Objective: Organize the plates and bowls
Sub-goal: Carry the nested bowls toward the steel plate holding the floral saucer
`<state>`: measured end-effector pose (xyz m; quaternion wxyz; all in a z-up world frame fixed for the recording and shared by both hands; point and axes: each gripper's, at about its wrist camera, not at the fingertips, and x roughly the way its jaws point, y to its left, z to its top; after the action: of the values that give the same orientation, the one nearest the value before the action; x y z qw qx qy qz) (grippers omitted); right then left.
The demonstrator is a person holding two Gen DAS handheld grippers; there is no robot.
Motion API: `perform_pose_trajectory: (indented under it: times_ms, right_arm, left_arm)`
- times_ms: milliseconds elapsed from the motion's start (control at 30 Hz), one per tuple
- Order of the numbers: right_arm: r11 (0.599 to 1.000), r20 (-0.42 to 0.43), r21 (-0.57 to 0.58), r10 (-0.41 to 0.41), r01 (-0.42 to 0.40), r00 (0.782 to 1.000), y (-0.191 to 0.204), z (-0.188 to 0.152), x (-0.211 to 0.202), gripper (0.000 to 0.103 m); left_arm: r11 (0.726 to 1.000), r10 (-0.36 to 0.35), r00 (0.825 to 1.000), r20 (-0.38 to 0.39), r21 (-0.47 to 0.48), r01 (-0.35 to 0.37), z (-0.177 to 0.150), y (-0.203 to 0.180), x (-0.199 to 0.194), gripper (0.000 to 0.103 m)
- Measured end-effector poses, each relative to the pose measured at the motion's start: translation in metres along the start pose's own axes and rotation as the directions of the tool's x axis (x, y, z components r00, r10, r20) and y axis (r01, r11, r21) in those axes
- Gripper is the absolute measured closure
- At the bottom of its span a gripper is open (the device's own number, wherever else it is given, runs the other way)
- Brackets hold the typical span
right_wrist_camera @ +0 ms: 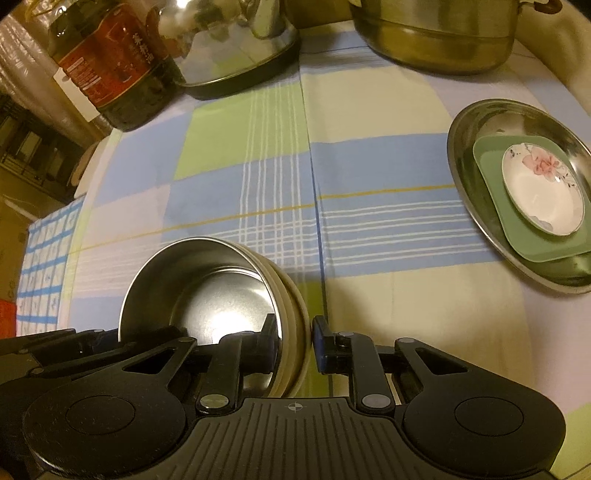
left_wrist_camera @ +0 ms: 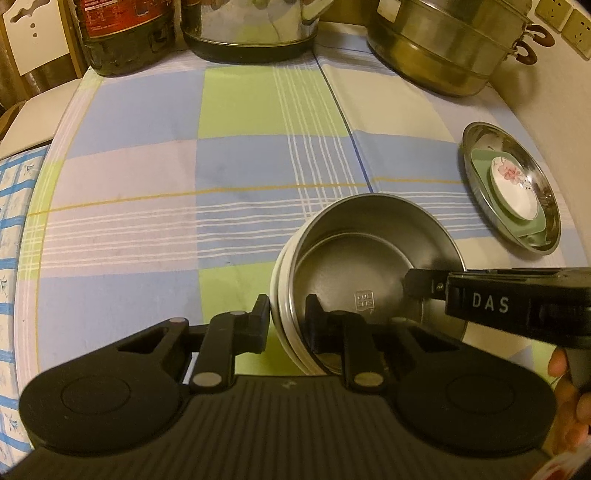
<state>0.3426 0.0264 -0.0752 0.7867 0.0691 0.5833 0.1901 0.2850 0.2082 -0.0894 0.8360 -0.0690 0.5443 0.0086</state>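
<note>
Two big steel vessels, a stacked steamer pot (left_wrist_camera: 454, 44) at one o'clock and a kettle (left_wrist_camera: 251, 29) at twelve, back the checked tablecloth (left_wrist_camera: 147, 166). At three o'clock a steel plate (right_wrist_camera: 480, 147) holds a green square dish (right_wrist_camera: 495, 206) with a small flowered saucer (right_wrist_camera: 543, 192) on top. Nearest, the steel bowl (left_wrist_camera: 354, 266) sits tilted inside a cream bowl (right_wrist_camera: 297, 306); the left gripper (left_wrist_camera: 288, 325) clamps the pair's rim at nine o'clock, the right gripper (right_wrist_camera: 293, 339) pinches the rim at three.

Steel bowl (left_wrist_camera: 369, 258) tilted; flowered saucer (right_wrist_camera: 543, 194) stacked on plates (right_wrist_camera: 480, 147)
</note>
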Motion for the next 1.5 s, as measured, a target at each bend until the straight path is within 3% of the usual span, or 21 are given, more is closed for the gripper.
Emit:
perform_pose_trajectory:
  times_ms: [1133,1500]
  right_arm:
    - [0.998,0.063,0.062,0.007,-0.011,0.998,-0.006,-0.012,-0.006,0.085]
    - [0.991,0.088,0.133,-0.029,0.017,0.996,-0.025,-0.017,-0.036,0.085]
  left_arm:
    - [0.998,-0.045,0.999,0.024,0.036,0.044,-0.004,0.001,-0.004,0.083]
    - [0.989,-0.097,0.995,0.03,0.113,0.093,0.001,-0.029,-0.017,0.083]
